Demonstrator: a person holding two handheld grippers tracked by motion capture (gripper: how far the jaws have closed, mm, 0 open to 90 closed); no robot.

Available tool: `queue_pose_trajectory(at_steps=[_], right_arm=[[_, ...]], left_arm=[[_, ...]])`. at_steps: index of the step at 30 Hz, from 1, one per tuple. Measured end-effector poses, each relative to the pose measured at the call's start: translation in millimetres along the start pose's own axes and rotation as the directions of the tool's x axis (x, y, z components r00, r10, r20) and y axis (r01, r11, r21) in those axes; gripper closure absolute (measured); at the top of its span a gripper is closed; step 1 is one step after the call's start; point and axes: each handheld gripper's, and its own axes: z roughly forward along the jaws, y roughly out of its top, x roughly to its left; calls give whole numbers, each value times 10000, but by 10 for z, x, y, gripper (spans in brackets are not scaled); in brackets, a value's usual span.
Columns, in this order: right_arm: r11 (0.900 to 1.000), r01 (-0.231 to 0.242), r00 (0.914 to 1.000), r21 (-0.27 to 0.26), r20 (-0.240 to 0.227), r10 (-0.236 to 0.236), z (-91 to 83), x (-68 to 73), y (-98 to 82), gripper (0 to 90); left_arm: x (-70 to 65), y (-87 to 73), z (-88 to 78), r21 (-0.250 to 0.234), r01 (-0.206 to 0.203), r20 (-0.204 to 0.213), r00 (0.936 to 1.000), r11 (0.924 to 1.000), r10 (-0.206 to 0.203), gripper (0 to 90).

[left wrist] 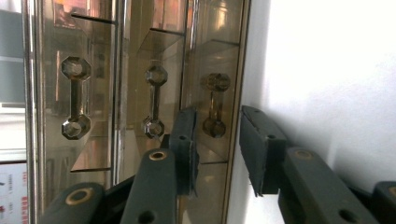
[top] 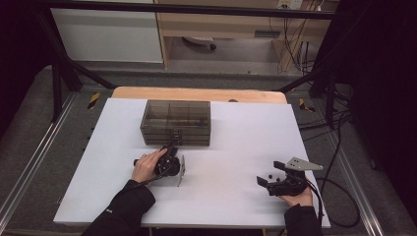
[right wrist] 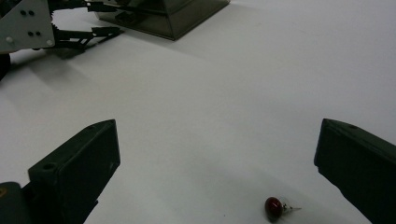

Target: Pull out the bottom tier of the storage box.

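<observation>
Left gripper view looks at a smoky transparent plastic drawer box with three drawers, each bearing a faceted dumbbell-shaped handle. Its left claw straddles one handle, unclenched. The box stands mid-bench, far side. The right claw gapes released around a small red bead.

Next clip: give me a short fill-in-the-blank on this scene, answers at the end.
1. The drawer box stands on a ____ table.
2. The left tool has its jaws on either side of a drawer ____.
3. A small ____ bead lies between the jaws of the right tool.
4. The box front shows ____ handles.

Missing words: white; handle; red; three
</observation>
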Motion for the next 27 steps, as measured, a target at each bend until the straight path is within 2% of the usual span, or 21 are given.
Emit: queue_pose_trajectory(at_steps=[15,27], right_arm=[[10000,63,10000,32,11,-64,5,0,-3,7],[10000,38,10000,18,12,-38,2,3,-1,7]], left_arm=[[-73,17,65,94,-409,-443,9982,9991,413,725],[-120,25,73,251,-818,-877,9926,9963,837,760]])
